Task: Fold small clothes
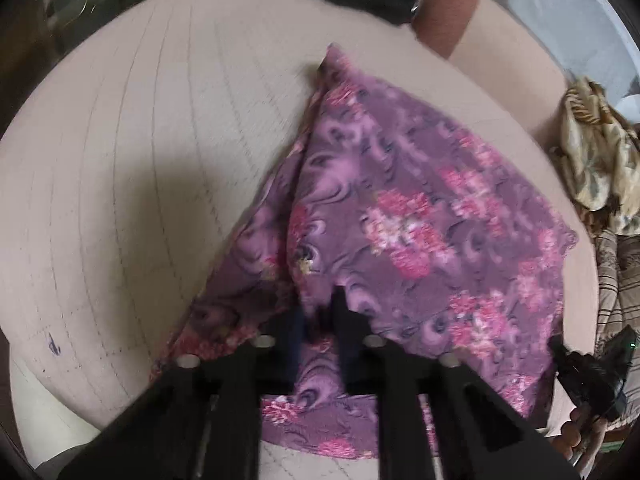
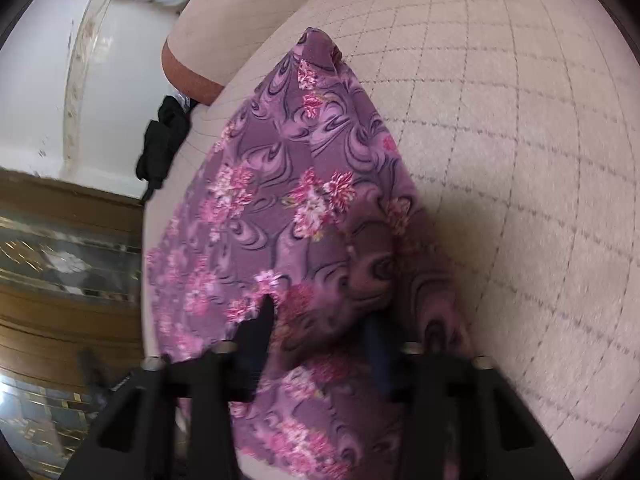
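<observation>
Left wrist view: my left gripper (image 1: 320, 320) is pinched down on the near edge of the purple floral cloth (image 1: 400, 216), fabric bunched between the fingers. The cloth lies on the beige quilted surface (image 1: 120, 160), running away from me to a pointed far corner, with a doubled layer along its left side. My right gripper (image 1: 588, 376) shows at the cloth's right edge (blurred, so no read on its fingers from here). Right wrist view: my right gripper (image 2: 320, 320) is clamped on a thick wad of the same cloth (image 2: 288, 200); the fingers look further apart than on the left, but they're pressing fabric, not spread free. The left gripper (image 2: 160, 152) is near the cloth's far-left edge. Risks, as I judge them: the right grip holds a lump of several layers, so lifting may drag extra folds along and skew the crease. Uneven pull between the hands would twist the cloth. The left pinch is shallow, so the edge could slip out.
</observation>
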